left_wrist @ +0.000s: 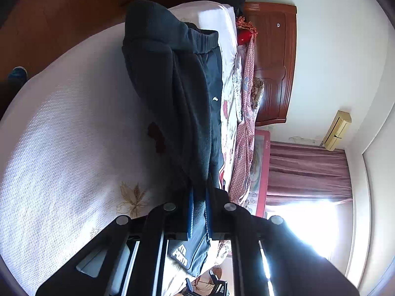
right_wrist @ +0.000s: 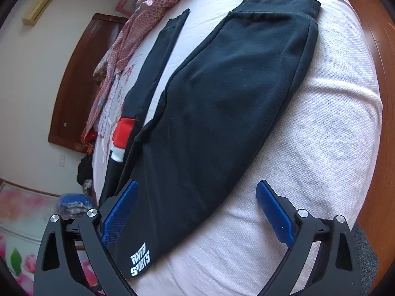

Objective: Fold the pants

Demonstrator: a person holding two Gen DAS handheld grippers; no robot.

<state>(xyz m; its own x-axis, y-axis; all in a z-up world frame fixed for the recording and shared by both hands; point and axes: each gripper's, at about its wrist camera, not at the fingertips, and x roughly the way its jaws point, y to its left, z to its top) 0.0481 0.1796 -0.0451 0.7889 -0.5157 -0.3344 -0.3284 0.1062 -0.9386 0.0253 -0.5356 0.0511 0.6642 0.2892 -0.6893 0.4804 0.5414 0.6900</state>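
Dark pants [right_wrist: 234, 98] lie lengthwise on the bed's pale sheet [right_wrist: 321, 123], with a ribbed band [right_wrist: 279, 2] at the far end. The near end carries a white "ANTA SPORTS" print [right_wrist: 140, 262]. My right gripper [right_wrist: 197, 209] stands open over that near end, its blue pads [right_wrist: 121, 212] wide apart, dark cloth and sheet between them. In the left wrist view the pants [left_wrist: 172, 86] stretch away towards an elastic waistband [left_wrist: 197, 37]. My left gripper [left_wrist: 199, 212] is shut on a fold of the dark fabric, lifted off the sheet.
A dark strip with a red and white block [right_wrist: 122, 133] lies left of the pants. Bunched pink patterned bedding [right_wrist: 138, 24] runs along the bed's far side by a wooden headboard [left_wrist: 271, 61]. A brown wooden edge [right_wrist: 380, 98] borders the bed on the right. A shoe [left_wrist: 17, 74] is on the floor.
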